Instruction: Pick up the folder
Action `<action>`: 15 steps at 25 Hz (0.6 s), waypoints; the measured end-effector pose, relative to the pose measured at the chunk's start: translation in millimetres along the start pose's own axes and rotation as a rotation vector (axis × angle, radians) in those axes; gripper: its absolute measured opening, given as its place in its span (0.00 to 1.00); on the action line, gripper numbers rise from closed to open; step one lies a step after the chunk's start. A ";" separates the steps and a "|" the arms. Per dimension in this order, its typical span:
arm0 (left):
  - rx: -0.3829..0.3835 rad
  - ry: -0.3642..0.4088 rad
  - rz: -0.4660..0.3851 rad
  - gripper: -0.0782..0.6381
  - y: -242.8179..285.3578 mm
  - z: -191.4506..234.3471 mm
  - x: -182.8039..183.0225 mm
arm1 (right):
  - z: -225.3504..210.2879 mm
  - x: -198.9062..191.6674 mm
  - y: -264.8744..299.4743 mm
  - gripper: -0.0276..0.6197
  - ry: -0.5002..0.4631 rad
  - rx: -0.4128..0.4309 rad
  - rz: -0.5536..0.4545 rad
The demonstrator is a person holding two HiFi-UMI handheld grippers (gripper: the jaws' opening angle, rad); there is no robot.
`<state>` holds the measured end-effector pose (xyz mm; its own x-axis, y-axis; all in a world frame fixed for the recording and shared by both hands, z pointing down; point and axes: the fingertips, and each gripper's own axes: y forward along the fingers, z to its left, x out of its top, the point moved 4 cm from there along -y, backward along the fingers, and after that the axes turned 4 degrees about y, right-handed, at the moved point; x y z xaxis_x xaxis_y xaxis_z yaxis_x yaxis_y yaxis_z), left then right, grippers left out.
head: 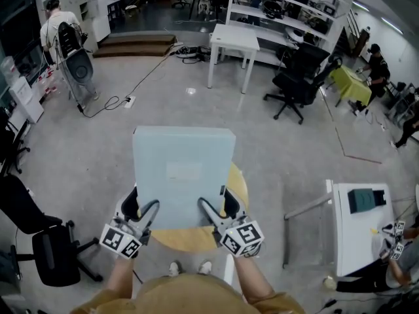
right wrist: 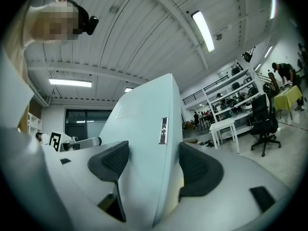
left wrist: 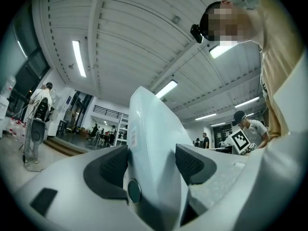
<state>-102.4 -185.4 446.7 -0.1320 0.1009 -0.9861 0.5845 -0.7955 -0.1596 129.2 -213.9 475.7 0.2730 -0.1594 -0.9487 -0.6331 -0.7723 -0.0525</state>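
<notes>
A pale blue-grey folder [head: 182,174] is held up flat in front of me, above a small round wooden table [head: 239,187]. My left gripper [head: 140,207] is shut on the folder's near left edge and my right gripper [head: 215,208] is shut on its near right edge. In the left gripper view the folder [left wrist: 153,150] stands edge-on between the two dark pads [left wrist: 111,167]. The right gripper view shows the folder [right wrist: 147,148] likewise clamped between its pads [right wrist: 198,165], with a small label on the spine.
A white table [head: 232,41] and black office chairs [head: 301,77] stand ahead on the grey floor. Another black chair [head: 39,241] is at my left, a white desk [head: 361,224] at my right. People stand at the far left [head: 55,31] and far right [head: 376,67].
</notes>
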 end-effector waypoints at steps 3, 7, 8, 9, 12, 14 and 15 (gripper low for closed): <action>0.004 0.028 -0.019 0.53 -7.4 -5.7 8.4 | 9.4 7.3 -4.4 0.51 -0.033 0.008 -0.013; 0.009 0.031 -0.040 0.53 -15.8 -9.8 16.6 | 21.4 17.0 -9.8 0.51 -0.063 0.024 -0.029; 0.010 0.033 -0.043 0.53 -17.9 -10.0 18.0 | 23.8 18.2 -10.0 0.51 -0.069 0.027 -0.030; 0.011 0.036 -0.048 0.53 -19.9 -10.2 19.5 | 26.4 19.5 -10.2 0.51 -0.076 0.029 -0.032; 0.013 0.045 -0.066 0.53 -25.5 -12.9 25.4 | 34.8 25.1 -13.1 0.51 -0.101 0.037 -0.043; 0.010 0.052 -0.077 0.53 -28.8 -16.7 29.2 | 39.9 30.0 -17.4 0.51 -0.123 0.040 -0.052; 0.008 0.057 -0.081 0.53 -30.2 -18.5 30.9 | 42.1 32.3 -19.3 0.51 -0.136 0.041 -0.056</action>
<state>-109.4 -147.3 420.2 -0.1329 0.1984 -0.9711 0.5670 -0.7884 -0.2387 119.7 -178.3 432.9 0.2097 -0.0296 -0.9773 -0.6492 -0.7516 -0.1165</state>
